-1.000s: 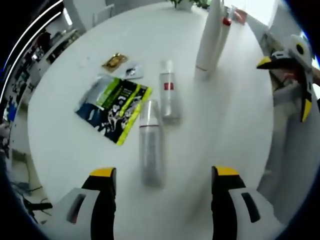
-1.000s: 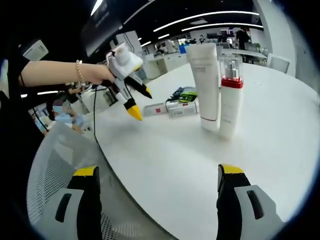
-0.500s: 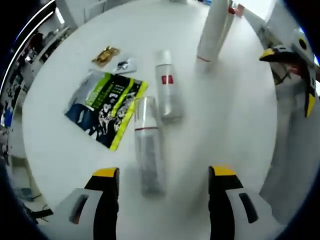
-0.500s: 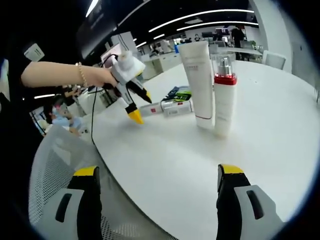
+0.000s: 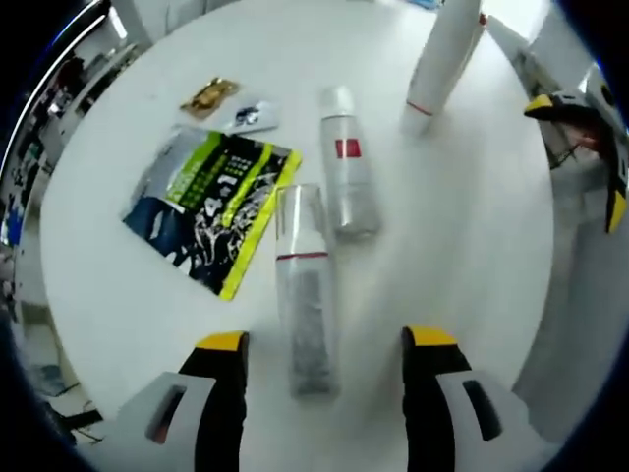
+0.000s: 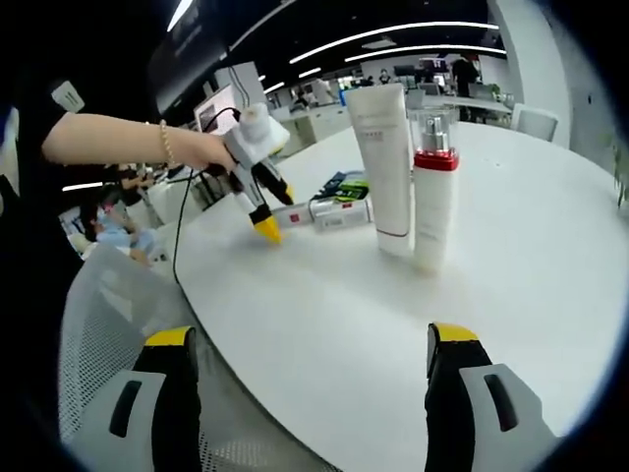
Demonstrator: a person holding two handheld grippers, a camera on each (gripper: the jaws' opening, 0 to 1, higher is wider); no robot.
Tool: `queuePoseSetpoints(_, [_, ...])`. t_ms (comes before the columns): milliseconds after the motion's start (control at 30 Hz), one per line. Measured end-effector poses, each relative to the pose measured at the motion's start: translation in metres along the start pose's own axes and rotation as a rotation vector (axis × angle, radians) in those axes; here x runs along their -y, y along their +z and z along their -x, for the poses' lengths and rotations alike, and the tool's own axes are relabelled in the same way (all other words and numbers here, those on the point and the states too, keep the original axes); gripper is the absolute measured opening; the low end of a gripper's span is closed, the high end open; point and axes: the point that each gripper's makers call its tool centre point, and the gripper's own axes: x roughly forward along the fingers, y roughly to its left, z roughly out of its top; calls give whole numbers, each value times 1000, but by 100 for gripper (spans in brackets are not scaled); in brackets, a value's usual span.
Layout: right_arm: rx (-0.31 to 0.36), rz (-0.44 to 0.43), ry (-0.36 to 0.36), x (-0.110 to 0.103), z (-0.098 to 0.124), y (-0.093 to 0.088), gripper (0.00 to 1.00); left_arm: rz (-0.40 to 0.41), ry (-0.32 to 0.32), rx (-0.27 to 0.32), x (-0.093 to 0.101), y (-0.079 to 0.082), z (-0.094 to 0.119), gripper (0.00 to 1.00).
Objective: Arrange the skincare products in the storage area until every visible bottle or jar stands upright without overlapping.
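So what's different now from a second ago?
The left hand-held gripper has come down closer over the nearer lying bottle, jaws open either side of it, not gripping. Both lying bottles, the standing tube and pump bottle stayed put.

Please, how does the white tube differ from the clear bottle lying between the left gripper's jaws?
The white tube stands upright on the table; the clear bottle lies flat on its side. The tube is opaque white, while the bottle looks see-through with a thin red band. The tube stands right beside the red-collared pump bottle; the clear bottle lies next to a green and black packet. Both rest on the same white table.
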Motion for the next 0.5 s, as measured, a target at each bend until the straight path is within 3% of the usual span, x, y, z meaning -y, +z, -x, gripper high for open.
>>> queuePoseSetpoints(500, [17,5,-37,7,2,4,95,16,18,-12,-11,-3,0,55])
